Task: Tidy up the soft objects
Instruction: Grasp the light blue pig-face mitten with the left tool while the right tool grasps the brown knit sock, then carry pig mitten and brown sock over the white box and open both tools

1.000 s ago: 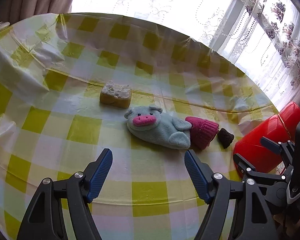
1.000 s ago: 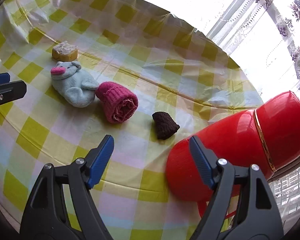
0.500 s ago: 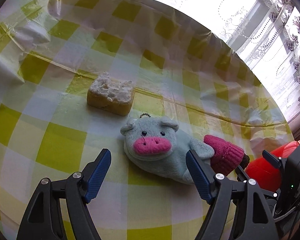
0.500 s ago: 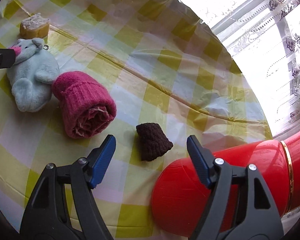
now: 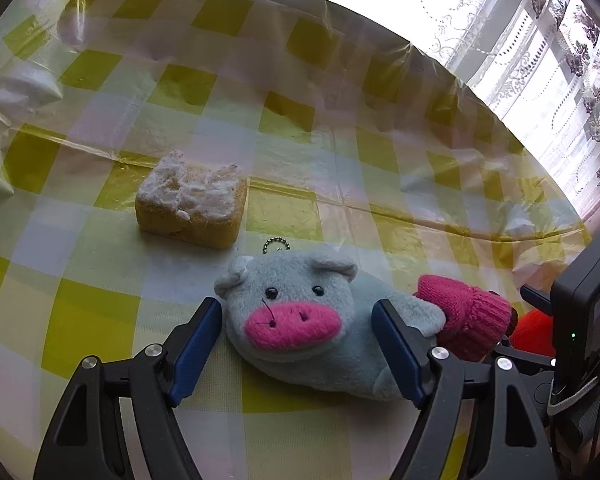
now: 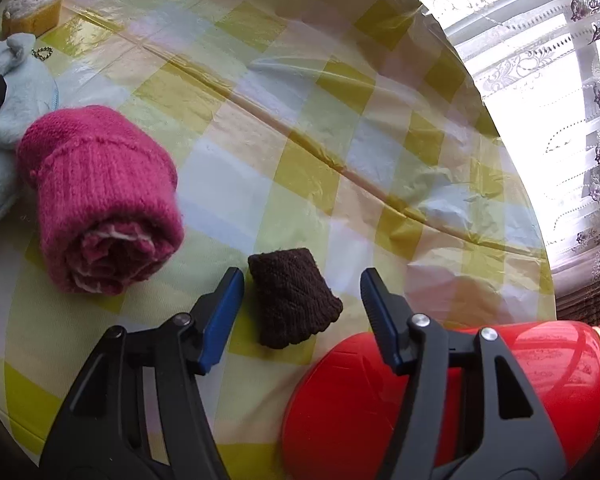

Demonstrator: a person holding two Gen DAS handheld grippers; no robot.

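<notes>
Both grippers dropped closer — right gripper, closing, straddles brown knit, seemingly untouched.

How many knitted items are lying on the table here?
2. A rolled pink knit lies beside the plush pig. A small dark brown knit sits between the right gripper fingers, untouched, near the red container. Others may lie out of view.
</notes>
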